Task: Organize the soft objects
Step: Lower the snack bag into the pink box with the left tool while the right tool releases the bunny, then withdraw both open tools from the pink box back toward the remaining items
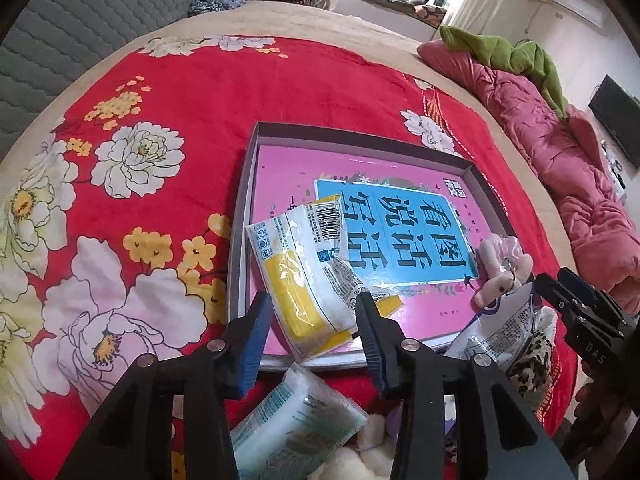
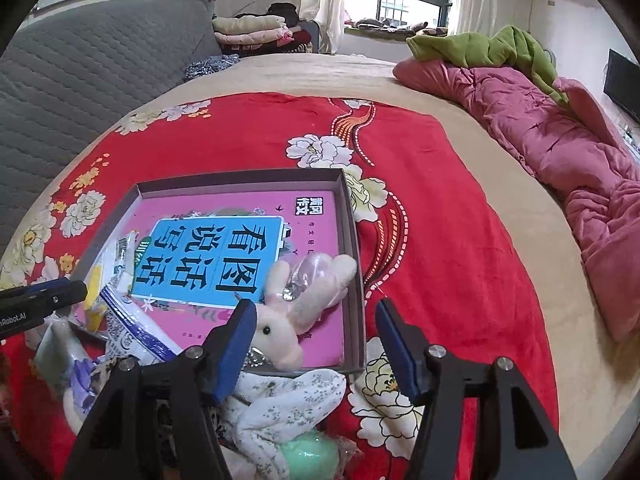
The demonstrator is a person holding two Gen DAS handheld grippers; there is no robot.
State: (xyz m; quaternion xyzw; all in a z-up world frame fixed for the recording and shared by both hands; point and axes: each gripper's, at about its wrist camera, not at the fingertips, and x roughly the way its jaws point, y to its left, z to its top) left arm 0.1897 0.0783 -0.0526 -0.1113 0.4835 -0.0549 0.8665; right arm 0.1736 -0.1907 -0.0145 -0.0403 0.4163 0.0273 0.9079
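Note:
A shallow grey box (image 1: 251, 152) (image 2: 352, 216) lies on the red floral blanket, lined with a pink and blue book (image 1: 400, 216) (image 2: 216, 256). A yellow and white tissue pack (image 1: 308, 276) (image 2: 116, 264) lies in its near left corner. A pink plush rabbit (image 2: 296, 312) (image 1: 500, 272) lies in its near right corner. My left gripper (image 1: 314, 316) is open, its jaws either side of the tissue pack's near end. My right gripper (image 2: 316, 328) is open, just right of the rabbit. Both are empty.
A heap of soft things lies in front of the box: a teal tissue pack (image 1: 296, 420), a white packet (image 1: 500, 328) (image 2: 132, 328), a floral cloth (image 2: 280, 404), a green ball (image 2: 308, 456), leopard fabric (image 1: 532, 364). A pink quilt (image 2: 560, 152) lies to the right.

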